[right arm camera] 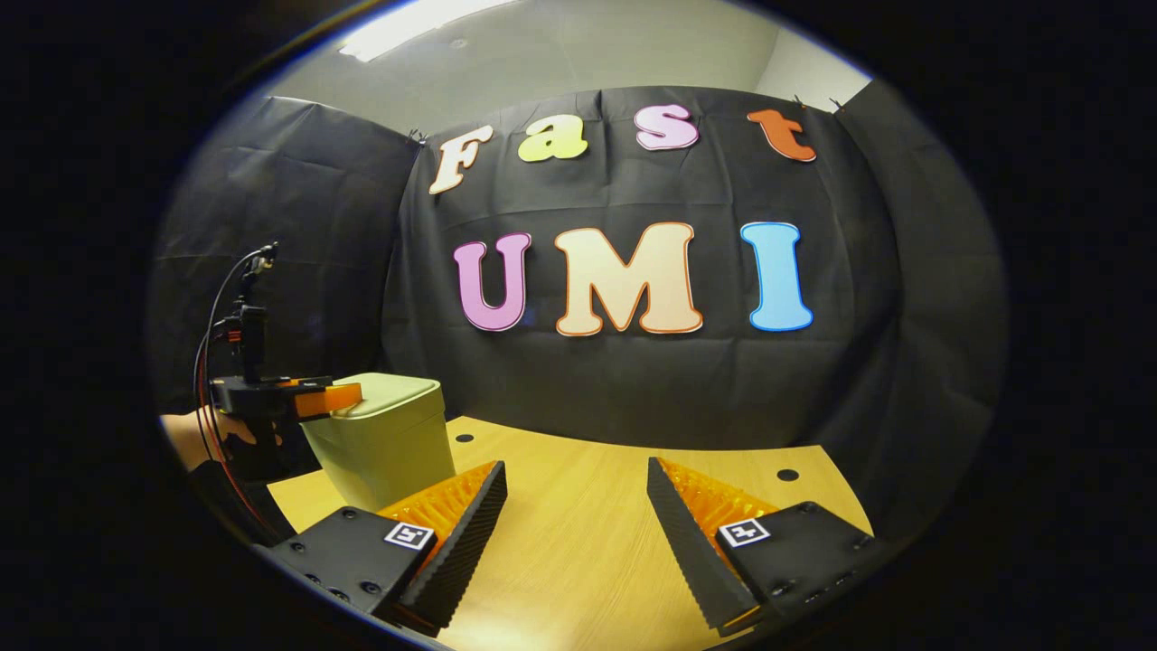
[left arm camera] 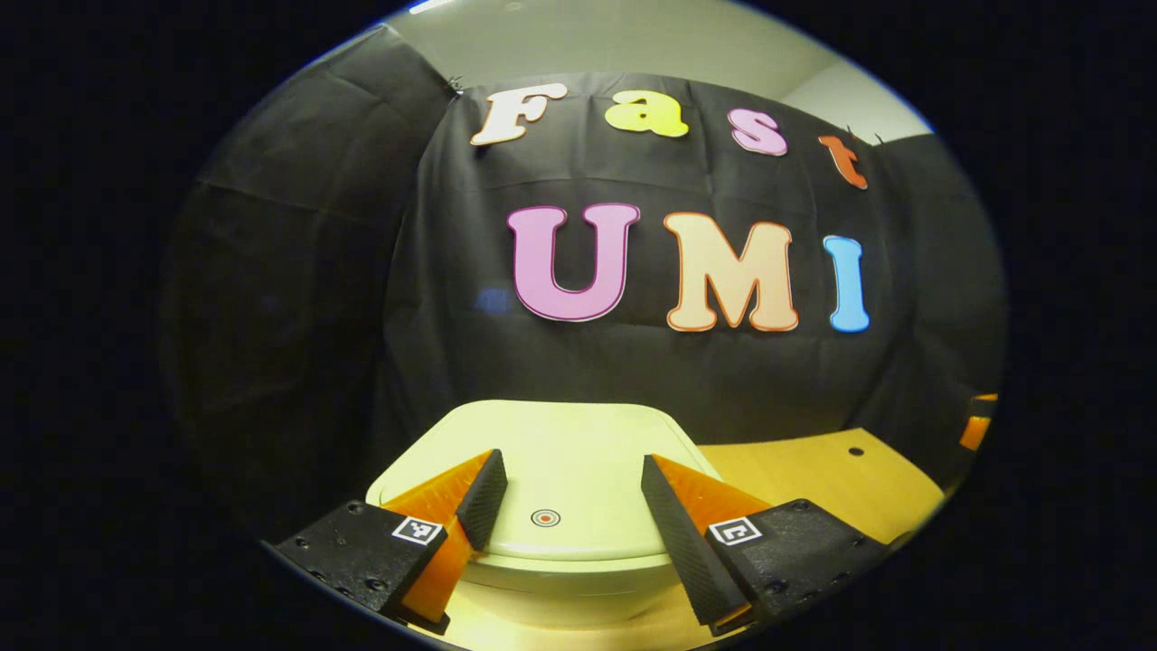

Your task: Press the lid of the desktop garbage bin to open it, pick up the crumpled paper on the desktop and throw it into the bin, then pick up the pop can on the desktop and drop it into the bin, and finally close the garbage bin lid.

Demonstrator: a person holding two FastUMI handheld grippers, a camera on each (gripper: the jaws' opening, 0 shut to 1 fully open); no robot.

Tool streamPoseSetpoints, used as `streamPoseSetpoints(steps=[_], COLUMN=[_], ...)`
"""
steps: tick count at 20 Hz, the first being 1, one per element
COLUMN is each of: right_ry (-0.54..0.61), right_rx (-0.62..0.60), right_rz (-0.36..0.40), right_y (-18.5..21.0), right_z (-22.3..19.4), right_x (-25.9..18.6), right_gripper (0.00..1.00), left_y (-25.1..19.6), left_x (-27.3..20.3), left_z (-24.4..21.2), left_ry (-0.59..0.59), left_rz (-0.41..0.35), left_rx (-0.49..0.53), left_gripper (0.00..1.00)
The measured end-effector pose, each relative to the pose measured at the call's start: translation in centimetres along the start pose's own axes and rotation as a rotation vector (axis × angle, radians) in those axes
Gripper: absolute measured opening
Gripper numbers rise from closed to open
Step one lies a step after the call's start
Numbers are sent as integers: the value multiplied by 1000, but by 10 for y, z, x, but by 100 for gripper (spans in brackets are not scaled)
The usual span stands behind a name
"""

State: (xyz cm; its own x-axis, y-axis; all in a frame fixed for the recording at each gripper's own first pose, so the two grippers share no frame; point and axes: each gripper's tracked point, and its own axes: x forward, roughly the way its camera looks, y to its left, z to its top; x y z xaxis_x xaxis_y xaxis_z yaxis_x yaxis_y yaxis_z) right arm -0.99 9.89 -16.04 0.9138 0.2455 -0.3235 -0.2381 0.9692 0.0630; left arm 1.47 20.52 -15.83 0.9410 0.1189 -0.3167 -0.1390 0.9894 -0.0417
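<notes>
wooden worktop (right arm camera: 578,542) carries the pale bin (right arm camera: 384,443) at nine o'clock — lid (left arm camera: 560,470) down, left gripper (left arm camera: 571,502) above it, jaws wide, empty; right gripper (right arm camera: 578,506) likewise.

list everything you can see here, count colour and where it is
bin: one, pale green, on the left part of the table, its lid down flat
round mark: one, red and white, near the front edge of the lid
table: one, light wood, in front of the black cloth wall
holes in the table: two seen in the right gripper view, dark, near the back edge
ceiling light: one, white, top of the right gripper view
left gripper: one, jaws open, just above the front of the lid
right gripper: one, jaws open, over bare tabletop to the right of the bin
hand: one, holding the left gripper beside the bin
</notes>
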Motion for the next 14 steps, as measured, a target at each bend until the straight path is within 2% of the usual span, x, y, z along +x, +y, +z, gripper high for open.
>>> streamPoseSetpoints(steps=[1, 3, 4, 6, 10, 14], right_ry=[-17, -57, -68, -78, -118, -158], right_rx=[-5, -10, -9, -20, -11, -12], right_rz=[-6, -34, -40, -57, -90, -139], right_y=[-4, -17, -21, -32, -53, -80], right_z=[8, 25, 28, 33, 46, 60], right_x=[-1, -4, -6, -11, -24, -36], right_gripper=[98, 99, 98, 98, 98, 98], left_y=[-4, -13, -22, -42, -101, -168], left_x=[-5, -10, -9, -11, -23, -39], left_z=[7, 18, 20, 29, 49, 61], left_ry=[-21, -55, -68, -107, -163, -219], left_rz=[-7, -29, -31, -38, -135, -232], left_rx=[-3, -6, 2, 47, 109, 100], left_gripper=[90, 96, 92, 93, 93, 92])
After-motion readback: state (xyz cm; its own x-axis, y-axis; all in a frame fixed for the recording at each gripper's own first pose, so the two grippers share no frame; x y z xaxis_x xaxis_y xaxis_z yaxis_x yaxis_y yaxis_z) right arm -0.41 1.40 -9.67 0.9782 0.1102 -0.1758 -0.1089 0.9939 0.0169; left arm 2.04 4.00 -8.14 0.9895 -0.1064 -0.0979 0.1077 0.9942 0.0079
